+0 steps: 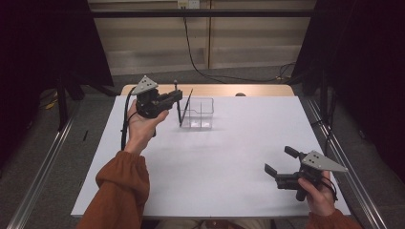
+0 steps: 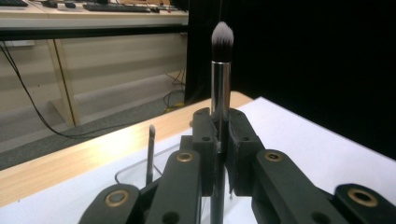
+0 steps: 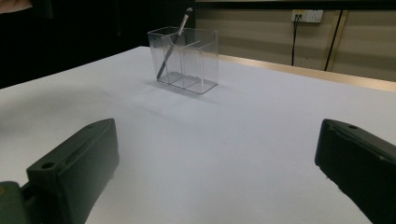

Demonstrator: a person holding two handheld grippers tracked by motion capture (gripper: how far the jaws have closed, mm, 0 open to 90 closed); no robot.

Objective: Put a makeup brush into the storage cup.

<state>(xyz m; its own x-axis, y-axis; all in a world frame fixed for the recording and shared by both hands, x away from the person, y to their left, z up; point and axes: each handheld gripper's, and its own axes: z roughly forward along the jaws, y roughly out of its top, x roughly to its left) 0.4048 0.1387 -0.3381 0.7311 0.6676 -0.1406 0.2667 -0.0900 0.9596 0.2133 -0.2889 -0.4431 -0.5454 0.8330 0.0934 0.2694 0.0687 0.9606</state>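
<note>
White counter [image 1: 215, 167], wooden edge at the far side. Clear divided organizer [image 1: 198, 113] near far-left centre, one thin brush [image 3: 173, 44] leaning inside its left compartment. Left tool [image 1: 177, 97] raised just left of organizer, clamped on makeup brush [image 2: 221, 70]; handle upright between jaws, white-tipped bristles on top, lower end hanging just beside organizer's left wall. Right tool [image 1: 279, 160] low over near-right corner, jaws spread wide, nothing between, well apart from organizer.
</note>
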